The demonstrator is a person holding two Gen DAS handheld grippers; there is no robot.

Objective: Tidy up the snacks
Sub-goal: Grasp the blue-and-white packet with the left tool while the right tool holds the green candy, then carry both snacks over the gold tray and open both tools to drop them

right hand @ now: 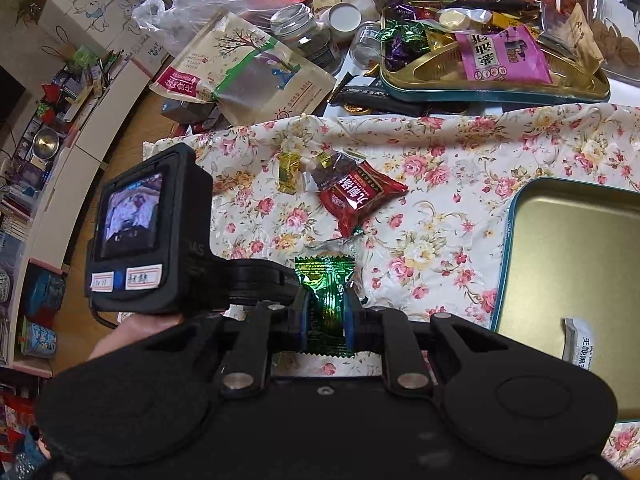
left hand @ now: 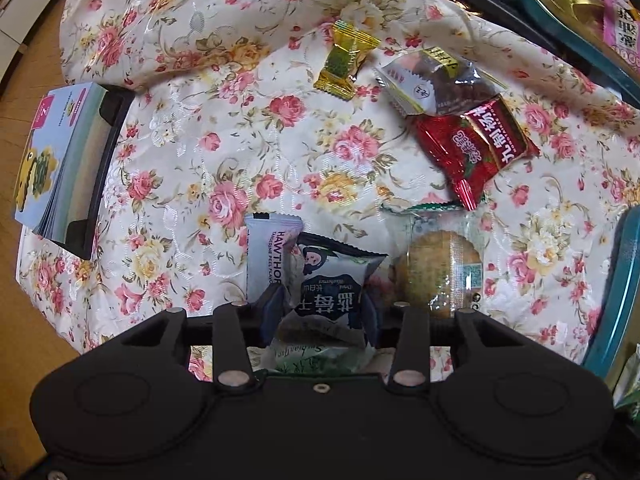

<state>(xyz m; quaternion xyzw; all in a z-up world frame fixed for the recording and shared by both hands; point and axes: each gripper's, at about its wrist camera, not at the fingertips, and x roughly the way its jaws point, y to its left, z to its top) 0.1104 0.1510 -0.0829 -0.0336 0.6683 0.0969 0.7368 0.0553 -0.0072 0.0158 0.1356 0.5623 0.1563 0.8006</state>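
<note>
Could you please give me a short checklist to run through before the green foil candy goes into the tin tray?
1. Right hand-held gripper shut on the green foil-wrapped candy: ok, both blue pads press its sides.
2. Gold-lined, teal-rimmed rectangular tin tray has free floor: ok, only one small white sachet lies in it.
3. Path from candy to tray unobstructed: ok, only floral tablecloth between.
4. Left hand-held gripper shut on the dark blue-and-white blueberry snack packet: ok.
5. Left packet free of neighbours: cannot tell, the white hawthorn bar sits close beside it.
</note>
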